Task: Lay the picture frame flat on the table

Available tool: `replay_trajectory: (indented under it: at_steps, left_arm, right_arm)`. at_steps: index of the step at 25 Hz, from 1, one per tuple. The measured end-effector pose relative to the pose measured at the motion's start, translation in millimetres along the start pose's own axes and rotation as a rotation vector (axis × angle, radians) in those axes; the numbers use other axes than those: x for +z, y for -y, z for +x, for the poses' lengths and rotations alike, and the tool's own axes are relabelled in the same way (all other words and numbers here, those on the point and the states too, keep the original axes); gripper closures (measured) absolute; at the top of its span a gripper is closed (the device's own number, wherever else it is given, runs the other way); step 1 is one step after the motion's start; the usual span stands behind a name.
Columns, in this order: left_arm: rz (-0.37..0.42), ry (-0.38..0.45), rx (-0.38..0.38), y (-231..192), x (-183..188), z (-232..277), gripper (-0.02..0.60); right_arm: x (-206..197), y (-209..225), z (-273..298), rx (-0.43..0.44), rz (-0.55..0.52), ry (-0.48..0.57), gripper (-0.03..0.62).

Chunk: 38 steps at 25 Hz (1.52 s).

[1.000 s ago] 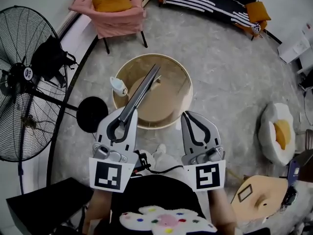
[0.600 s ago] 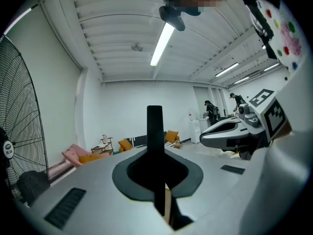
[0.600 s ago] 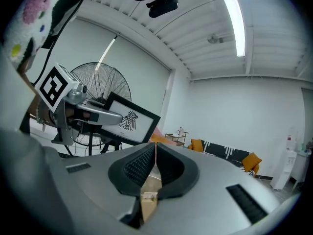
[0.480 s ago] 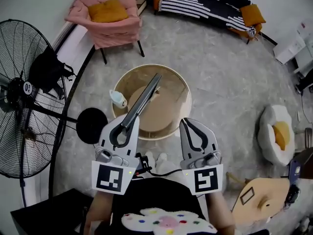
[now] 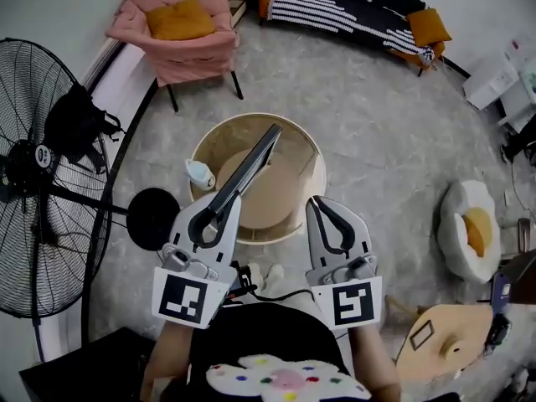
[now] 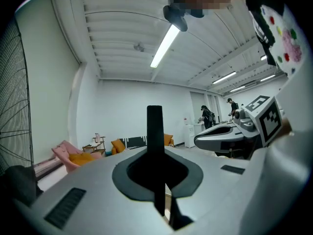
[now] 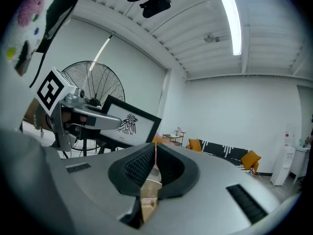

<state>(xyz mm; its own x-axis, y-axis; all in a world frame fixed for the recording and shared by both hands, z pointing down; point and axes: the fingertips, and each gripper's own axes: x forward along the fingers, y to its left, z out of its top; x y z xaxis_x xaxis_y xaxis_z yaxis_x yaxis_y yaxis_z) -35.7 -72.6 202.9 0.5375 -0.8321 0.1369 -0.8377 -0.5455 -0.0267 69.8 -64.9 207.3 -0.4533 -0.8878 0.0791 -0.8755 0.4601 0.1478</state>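
Note:
A black picture frame (image 5: 251, 167) is seen edge-on, slanting up over the round wooden table (image 5: 311, 143). My left gripper (image 5: 221, 206) is shut on the frame's near end, at the table's front left. In the left gripper view the frame's edge (image 6: 155, 131) rises as a dark bar between the jaws of my left gripper (image 6: 156, 166). In the right gripper view the frame (image 7: 129, 124) shows its white face with a bird print. My right gripper (image 5: 319, 203) hovers at the table's front right, shut with nothing in it (image 7: 154, 154).
A small white cup-like object (image 5: 198, 174) stands on the table's left side. A big floor fan (image 5: 42, 191) stands at the left and a pink chair (image 5: 180, 28) at the back. A striped sofa (image 5: 360, 11), an egg-shaped cushion (image 5: 473, 229) and a wooden stool (image 5: 444, 346) lie to the right.
The head view has shifted slightly. Both grippers sit a little lower in the picture, and the frame's far end reaches further over the table. The grip is unchanged.

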Motion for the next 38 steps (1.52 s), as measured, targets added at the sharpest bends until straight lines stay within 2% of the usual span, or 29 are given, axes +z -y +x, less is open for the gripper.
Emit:
replay_trajectory:
  at_steps: [5, 9, 12, 18, 22, 29, 31, 33, 35, 38]
  left_arm:
    - [-0.004, 0.026, -0.117, -1.4, -1.6, 5.2, 0.557]
    - [-0.045, 0.014, -0.227, 5.9, -8.0, 6.0, 0.557]
    - [-0.063, -0.004, -0.298, 12.1, -12.5, 8.4, 0.557]
    - [-0.107, -0.007, -0.408, 23.3, -13.7, 6.6, 0.557]
    - [-0.132, -0.005, -0.458, 28.8, -12.6, 2.3, 0.557]
    - [-0.158, 0.001, -0.541, 35.7, -13.7, -3.3, 0.557]
    - [-0.164, -0.001, -0.551, 37.4, -12.6, -4.1, 0.557]
    - [-0.162, -0.005, -0.556, 39.1, -12.9, -4.1, 0.557]
    - [-0.164, -0.006, -0.558, 39.8, -14.9, -3.4, 0.557]
    - [-0.172, -0.006, -0.557, 41.0, -17.9, -1.6, 0.557]
  right_arm:
    - [-2.8, 5.7, 4.3, 0.005, 0.054, 0.005, 0.557]
    - [-9.5, 10.3, 7.7, 0.017, 0.093, -0.013, 0.549]
    - [-14.1, 9.9, 13.8, 0.050, 0.109, -0.030, 0.471]
    - [-21.8, 9.2, 22.2, 0.110, 0.188, -0.040, 0.442]
    - [-30.5, 7.5, 19.3, 0.147, 0.230, -0.082, 0.442]
    - [-34.6, 4.4, 13.6, 0.213, 0.293, -0.032, 0.442]
    - [-30.9, 4.8, 11.6, 0.230, 0.317, -0.016, 0.442]
    - [-32.2, 4.8, 9.1, 0.241, 0.330, -0.024, 0.476]
    - [-35.5, 6.5, 7.8, 0.237, 0.351, -0.031, 0.503]
    - [-37.3, 8.3, 7.3, 0.220, 0.374, -0.035, 0.507]
